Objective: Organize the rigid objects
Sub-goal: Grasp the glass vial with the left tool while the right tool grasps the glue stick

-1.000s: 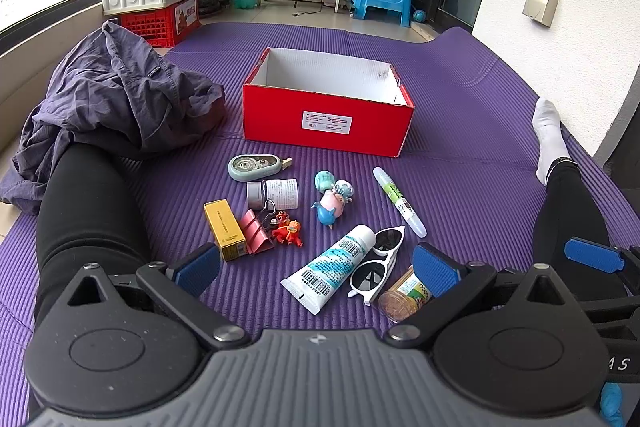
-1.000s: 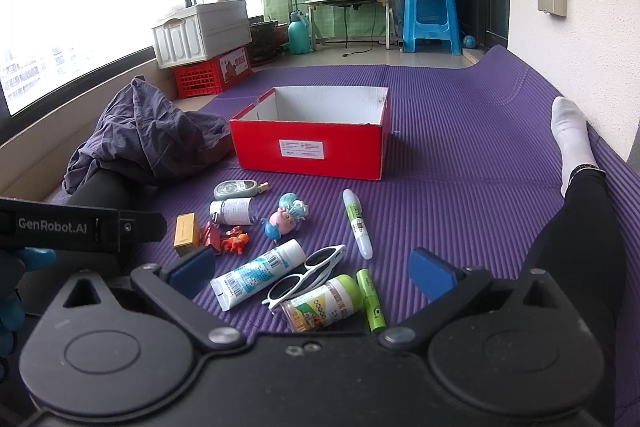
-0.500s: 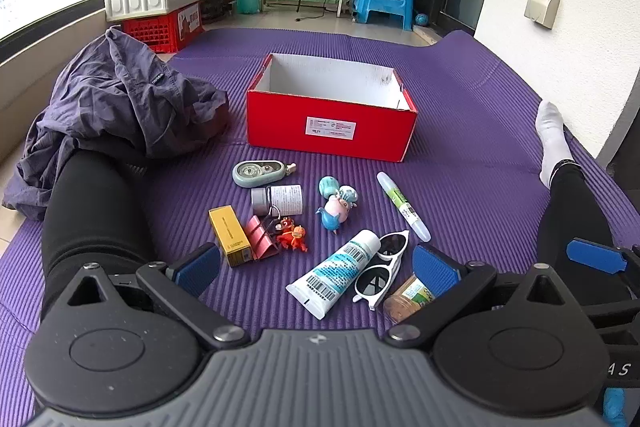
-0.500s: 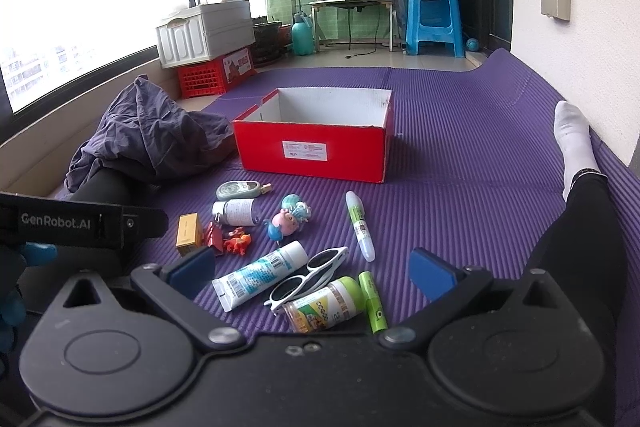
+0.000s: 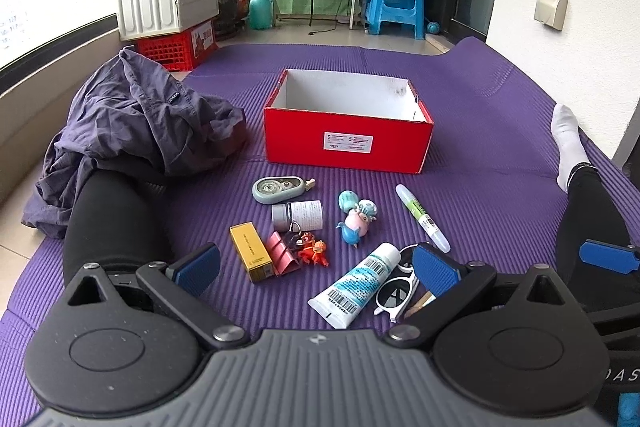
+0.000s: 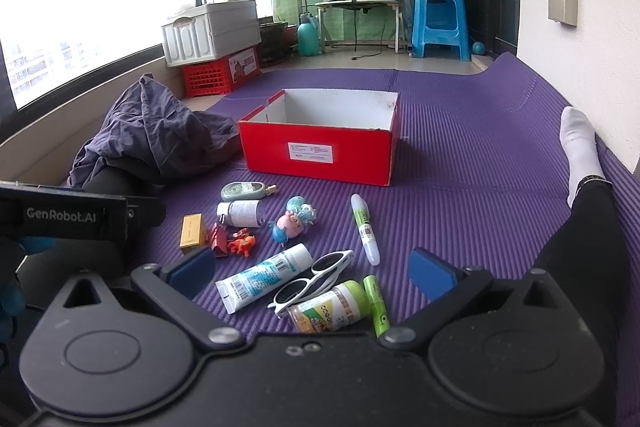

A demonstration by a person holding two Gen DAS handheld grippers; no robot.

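An open red box (image 5: 348, 139) (image 6: 320, 149) with a white inside stands on the purple mat. In front of it lie several small items: a correction tape (image 5: 278, 189), a small bottle (image 5: 298, 215), a yellow box (image 5: 251, 251), a pink clip (image 5: 282, 257), an orange toy (image 5: 314, 253), a pig figure (image 5: 356, 217), a marker (image 5: 422, 217), a white tube (image 5: 356, 285) (image 6: 264, 277), white sunglasses (image 5: 396, 291) (image 6: 312, 281), and a green-lidded jar (image 6: 330, 307). My left gripper (image 5: 316, 267) is open and empty above the near items. My right gripper (image 6: 312, 269) is open and empty above the tube, sunglasses and jar.
A crumpled grey garment (image 5: 136, 119) lies on the left over a leg in black (image 5: 108, 211). Another leg with a white sock (image 5: 568, 139) lies at the right. A white crate on a red crate (image 5: 168, 11) and a blue stool (image 5: 396, 3) stand beyond the mat.
Both views have tilted up and drawn back slightly, so the items sit lower in the frames. Nothing on the mat has moved. Both grippers stay open.
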